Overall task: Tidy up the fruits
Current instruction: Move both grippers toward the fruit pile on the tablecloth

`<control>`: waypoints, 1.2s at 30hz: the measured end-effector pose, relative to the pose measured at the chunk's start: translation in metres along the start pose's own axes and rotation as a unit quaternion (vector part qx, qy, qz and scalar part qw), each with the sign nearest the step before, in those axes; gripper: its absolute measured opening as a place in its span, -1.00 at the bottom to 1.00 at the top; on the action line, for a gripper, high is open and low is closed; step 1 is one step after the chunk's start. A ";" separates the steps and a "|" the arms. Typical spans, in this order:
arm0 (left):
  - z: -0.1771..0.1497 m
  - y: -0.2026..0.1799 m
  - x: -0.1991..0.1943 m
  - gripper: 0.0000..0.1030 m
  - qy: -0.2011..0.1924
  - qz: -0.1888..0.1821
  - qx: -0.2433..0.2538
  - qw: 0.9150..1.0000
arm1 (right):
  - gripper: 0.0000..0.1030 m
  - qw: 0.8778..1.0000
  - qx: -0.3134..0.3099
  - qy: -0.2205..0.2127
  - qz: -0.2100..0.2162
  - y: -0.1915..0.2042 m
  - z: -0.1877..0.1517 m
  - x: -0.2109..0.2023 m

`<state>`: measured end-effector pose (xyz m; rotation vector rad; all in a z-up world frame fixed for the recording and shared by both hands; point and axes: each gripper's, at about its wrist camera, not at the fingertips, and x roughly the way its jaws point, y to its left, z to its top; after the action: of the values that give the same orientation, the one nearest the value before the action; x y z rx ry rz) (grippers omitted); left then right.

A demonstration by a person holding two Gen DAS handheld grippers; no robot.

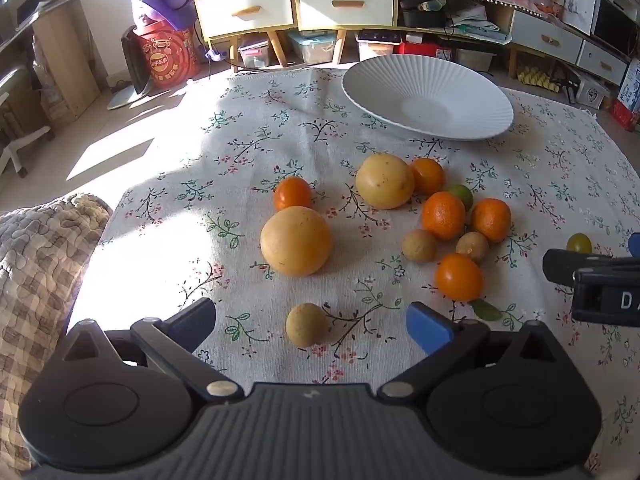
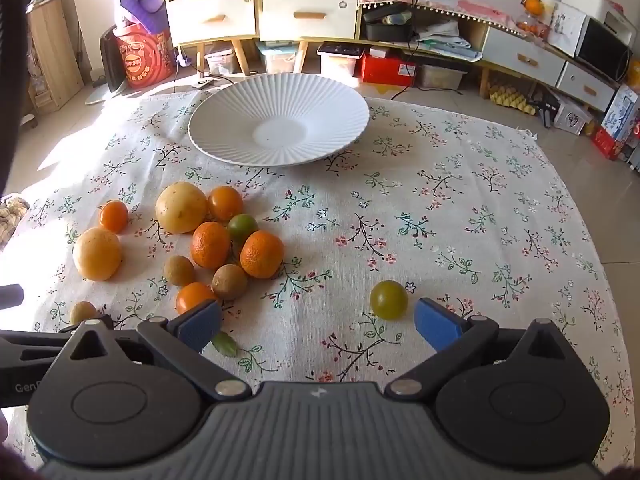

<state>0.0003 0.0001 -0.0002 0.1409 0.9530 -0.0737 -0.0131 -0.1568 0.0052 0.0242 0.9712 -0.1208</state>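
Note:
Several fruits lie loose on the floral tablecloth (image 1: pixel 280 128): two large yellow fruits (image 1: pixel 296 241) (image 1: pixel 385 181), several oranges (image 1: pixel 443 215), small brown fruits and a green one (image 1: pixel 462 196). A white ribbed plate (image 1: pixel 428 98) stands empty at the far side, also in the right wrist view (image 2: pixel 280 124). My left gripper (image 1: pixel 312 326) is open, with a small brown fruit (image 1: pixel 307 325) between its fingers. My right gripper (image 2: pixel 318 326) is open and empty; a yellow-green fruit (image 2: pixel 389 299) lies just ahead, near its right finger (image 2: pixel 436 330).
A quilted cushion (image 1: pixel 40 256) lies at the table's left edge. Beyond the table stand drawer cabinets (image 1: pixel 288 4), storage boxes and a red bucket (image 1: pixel 170 58) on the floor. A green leaf (image 2: pixel 225 343) lies on the cloth.

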 end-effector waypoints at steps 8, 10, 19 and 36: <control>-0.001 -0.001 0.000 0.80 0.000 0.001 -0.001 1.000 | 1.00 1.000 -0.001 0.000 0.001 -0.005 0.000 -0.003; -0.001 -0.001 -0.001 0.80 -0.001 0.001 0.000 1.000 | 1.00 1.000 -0.001 -0.001 0.000 0.000 0.000 0.000; -0.001 -0.002 0.000 0.80 0.000 0.001 -0.001 1.000 | 1.00 1.000 -0.003 -0.001 0.001 0.000 0.000 0.001; 0.000 -0.002 -0.001 0.80 0.001 0.001 -0.001 1.000 | 1.00 1.000 0.002 -0.011 0.006 0.000 -0.001 -0.001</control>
<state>-0.0004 -0.0017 -0.0001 0.1406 0.9542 -0.0714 -0.0142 -0.1564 0.0052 0.0323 0.9478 -0.1109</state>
